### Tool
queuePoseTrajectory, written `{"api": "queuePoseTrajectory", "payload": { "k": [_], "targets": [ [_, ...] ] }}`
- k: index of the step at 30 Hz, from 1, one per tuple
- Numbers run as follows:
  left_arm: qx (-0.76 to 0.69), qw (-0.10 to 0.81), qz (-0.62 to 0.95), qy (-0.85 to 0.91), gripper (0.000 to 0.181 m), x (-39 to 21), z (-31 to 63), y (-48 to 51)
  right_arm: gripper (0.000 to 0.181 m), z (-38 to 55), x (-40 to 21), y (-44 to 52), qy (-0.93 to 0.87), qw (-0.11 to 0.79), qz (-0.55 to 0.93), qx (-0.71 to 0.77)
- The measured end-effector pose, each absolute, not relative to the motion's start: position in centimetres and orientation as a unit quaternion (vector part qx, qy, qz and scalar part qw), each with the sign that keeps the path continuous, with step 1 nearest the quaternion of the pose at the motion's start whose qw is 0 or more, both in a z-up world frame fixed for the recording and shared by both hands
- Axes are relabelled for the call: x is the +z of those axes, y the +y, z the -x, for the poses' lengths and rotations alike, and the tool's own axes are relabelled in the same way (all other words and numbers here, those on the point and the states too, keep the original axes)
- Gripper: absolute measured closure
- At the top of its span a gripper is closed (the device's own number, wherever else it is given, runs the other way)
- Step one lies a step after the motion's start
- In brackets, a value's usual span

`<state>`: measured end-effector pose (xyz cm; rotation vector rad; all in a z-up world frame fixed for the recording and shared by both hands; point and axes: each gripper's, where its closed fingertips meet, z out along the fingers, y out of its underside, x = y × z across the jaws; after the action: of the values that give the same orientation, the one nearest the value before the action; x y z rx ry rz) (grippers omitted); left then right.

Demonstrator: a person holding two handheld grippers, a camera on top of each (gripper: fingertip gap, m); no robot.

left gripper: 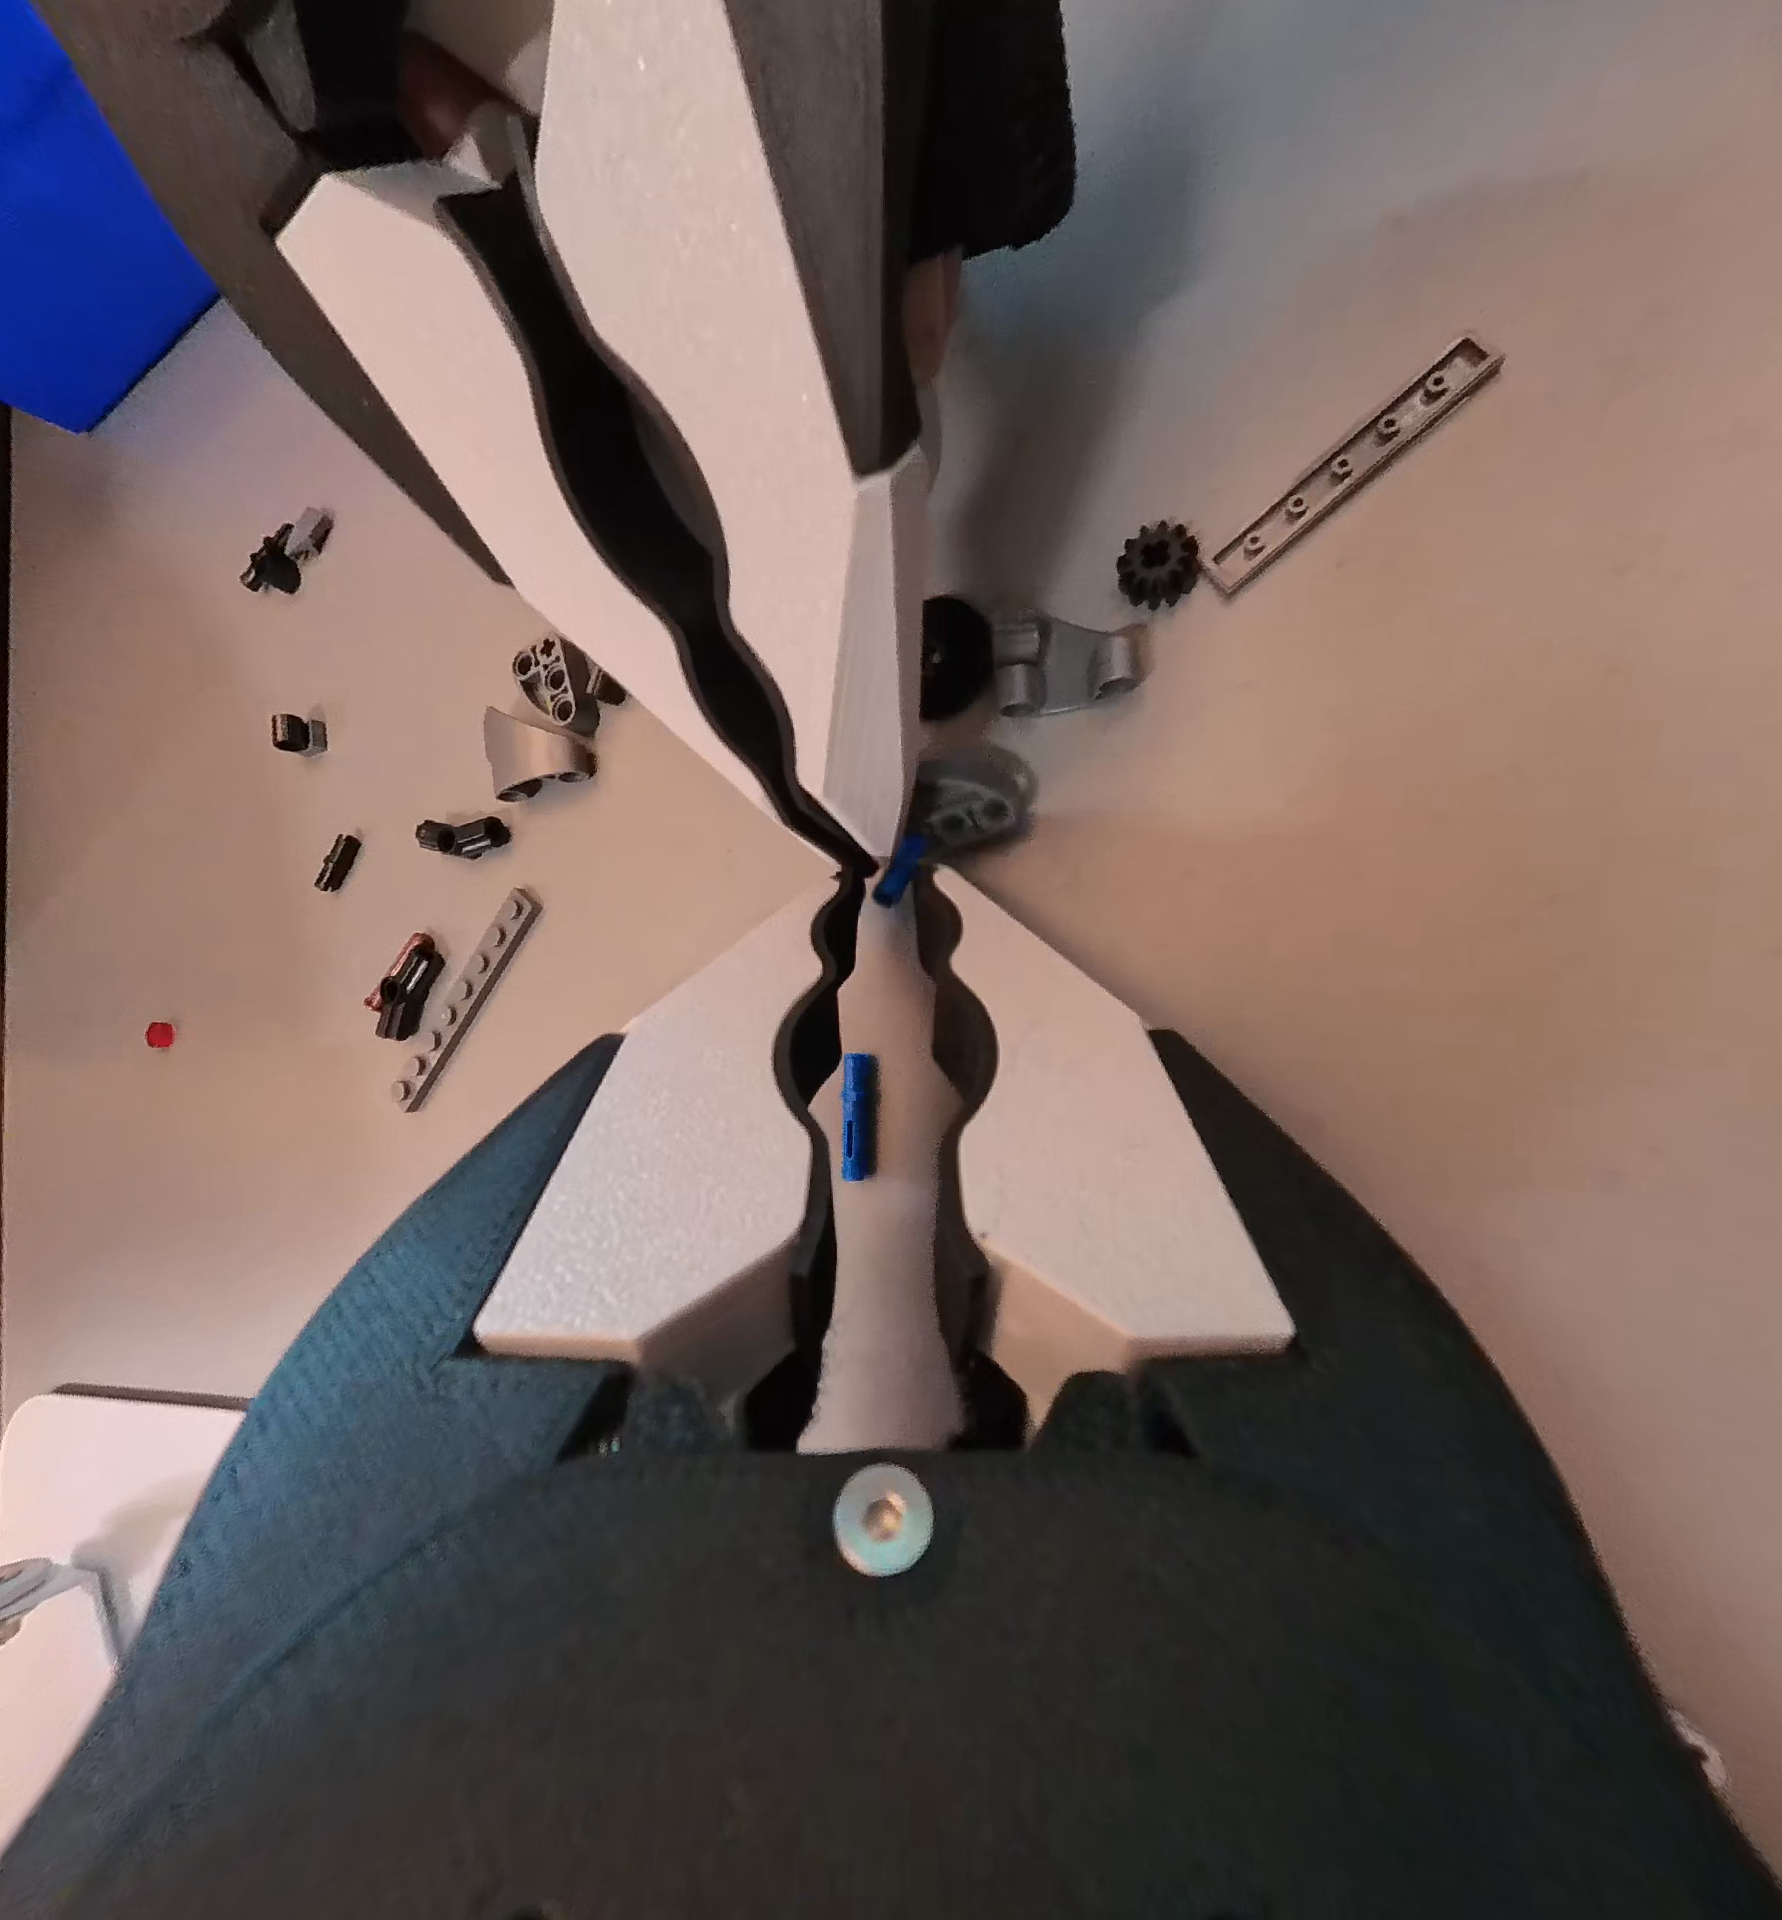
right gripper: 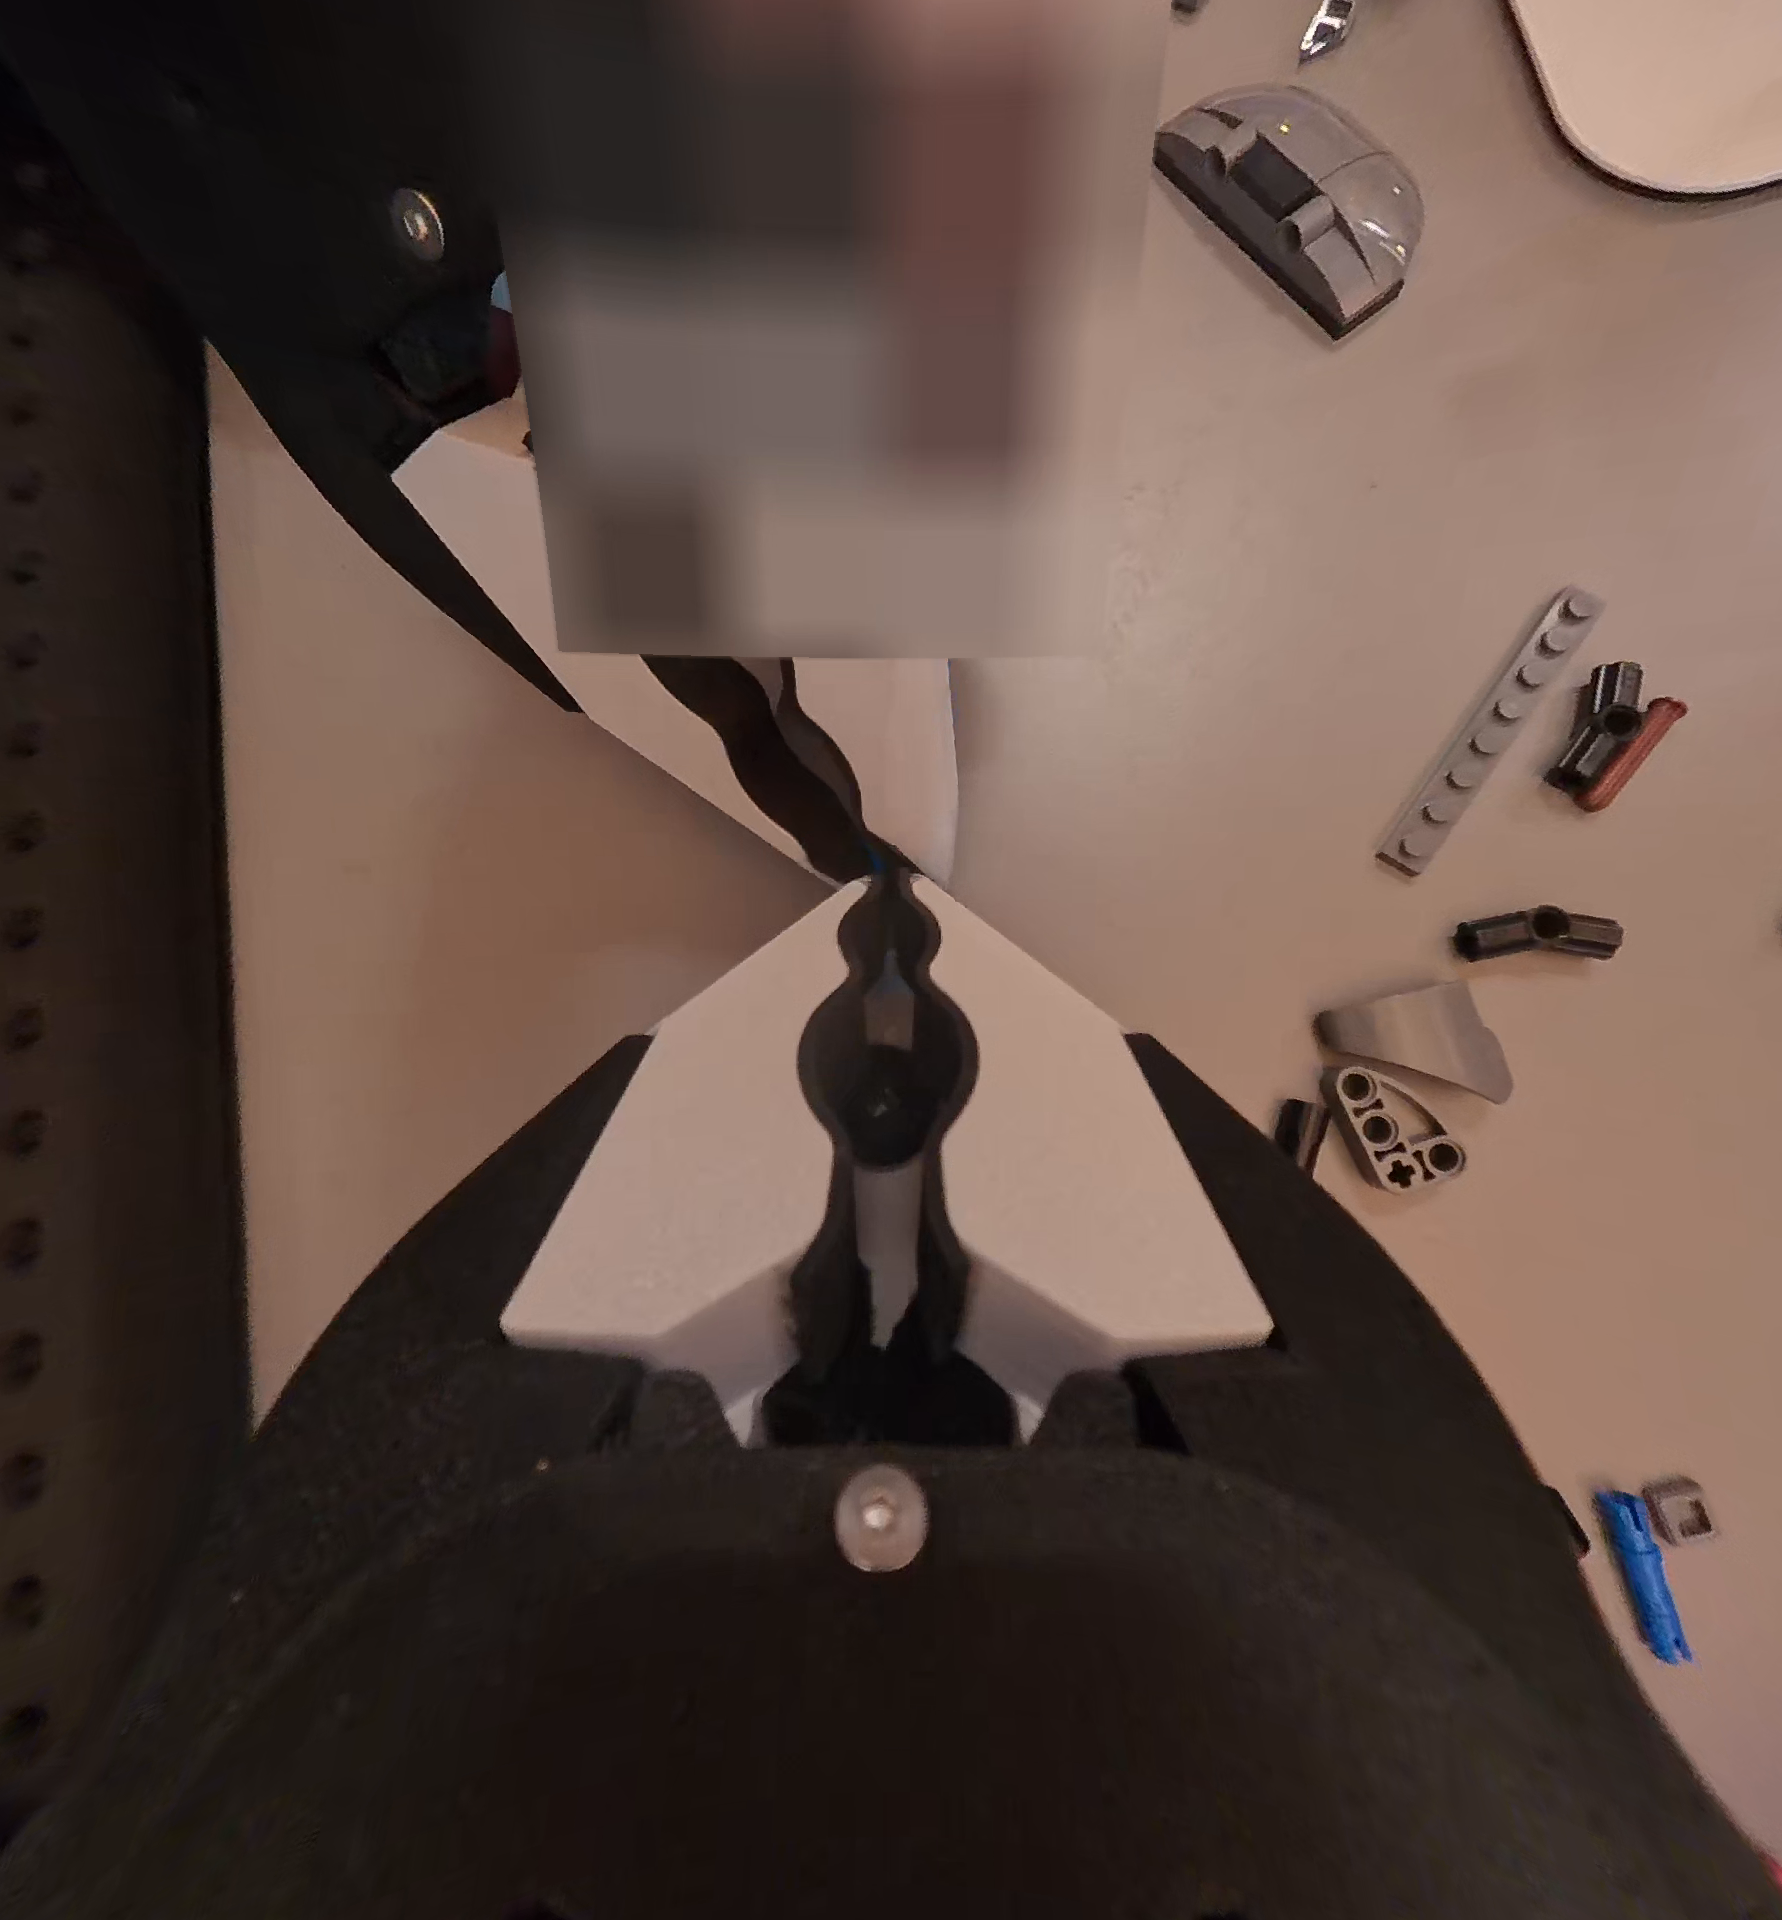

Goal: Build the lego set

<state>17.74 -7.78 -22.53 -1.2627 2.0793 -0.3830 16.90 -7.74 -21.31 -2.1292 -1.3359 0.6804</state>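
Note:
The two grippers meet tip to tip over the table. My left gripper (left gripper: 885, 894) has its jaws nearly closed on a small blue pin (left gripper: 897, 871) at the fingertips; it also shows in the right wrist view (right gripper: 871, 868). The pin's far end touches a grey rounded beam (left gripper: 970, 810) on the table. My right gripper (right gripper: 887, 888) is shut, and its tips (left gripper: 866, 862) rest beside the pin. The beam (right gripper: 887, 1018) shows through its pad gap. A second blue pin (left gripper: 856, 1117) lies under my left fingers. A black ball (left gripper: 944, 665) joins a silver piece (left gripper: 1074, 665).
Loose parts lie to one side: a long grey plate (right gripper: 1500, 727), black connectors (right gripper: 1536, 935), a curved grey panel (right gripper: 1417, 1034), a red stud (left gripper: 160, 1034). Another grey plate (left gripper: 1354, 478) and black gear (left gripper: 1157, 561) lie opposite. A windscreen assembly (right gripper: 1292, 208) and a blue box (left gripper: 35, 208) stand farther off. The grippers are tip to tip, or close to it. The silver piece (left gripper: 1074, 665) is about 4 centimetres from my left fingertips.

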Motion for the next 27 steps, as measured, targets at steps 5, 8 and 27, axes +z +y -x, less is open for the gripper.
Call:
{"api": "queuePoseTrajectory", "payload": {
  "k": [5, 8, 27],
  "targets": [
    [-0.162, 0.328, 0.487, 0.793, 0.172, -22.4, -17.6, -7.8, 0.18, -16.8, -21.1, -7.7, -0.493, 0.269, 0.786, 0.257],
    [-0.167, 0.324, 0.488, 0.793, 0.172, -22.5, -17.6, -7.9, 0.18, -16.7, -21.0, -7.8, -0.495, 0.269, 0.785, 0.257],
    [-0.172, 0.315, 0.502, 0.787, 0.177, -22.7, -17.2, -7.5, 0.178, -17.3, -22.0, -8.3, -0.491, 0.238, 0.8, 0.25]
  ]
}}
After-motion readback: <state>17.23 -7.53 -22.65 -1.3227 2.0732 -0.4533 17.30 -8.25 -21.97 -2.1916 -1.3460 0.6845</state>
